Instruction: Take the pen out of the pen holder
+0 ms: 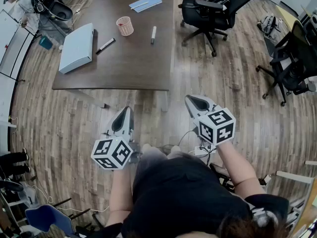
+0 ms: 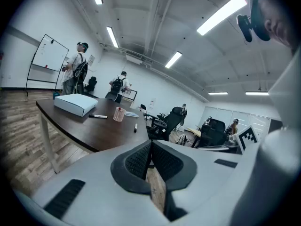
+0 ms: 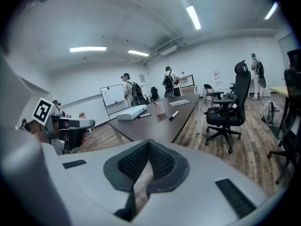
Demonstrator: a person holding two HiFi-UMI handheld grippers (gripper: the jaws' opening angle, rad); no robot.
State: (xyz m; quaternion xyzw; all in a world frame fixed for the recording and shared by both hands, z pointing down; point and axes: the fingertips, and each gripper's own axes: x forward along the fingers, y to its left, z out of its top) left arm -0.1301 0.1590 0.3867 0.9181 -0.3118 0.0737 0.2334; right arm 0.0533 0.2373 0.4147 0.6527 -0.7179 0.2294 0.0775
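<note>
A pink mesh pen holder (image 1: 125,26) stands upright on the far part of the dark brown table (image 1: 129,68); something small and red shows inside its rim. A black-and-white marker (image 1: 105,45) lies to its left and another marker (image 1: 153,34) to its right. Both grippers are held over the wooden floor, well short of the table's near edge. My left gripper (image 1: 126,110) is shut and holds nothing. My right gripper (image 1: 190,98) is also shut and holds nothing. The pen holder (image 2: 119,114) is small and distant in the left gripper view, and the pen holder (image 3: 159,108) is likewise far in the right gripper view.
A white flat box (image 1: 77,47) lies at the table's left and blue papers (image 1: 145,3) at its far end. Black office chairs (image 1: 210,11) stand right of the table. People (image 2: 77,67) stand by a whiteboard (image 2: 49,53) beyond it.
</note>
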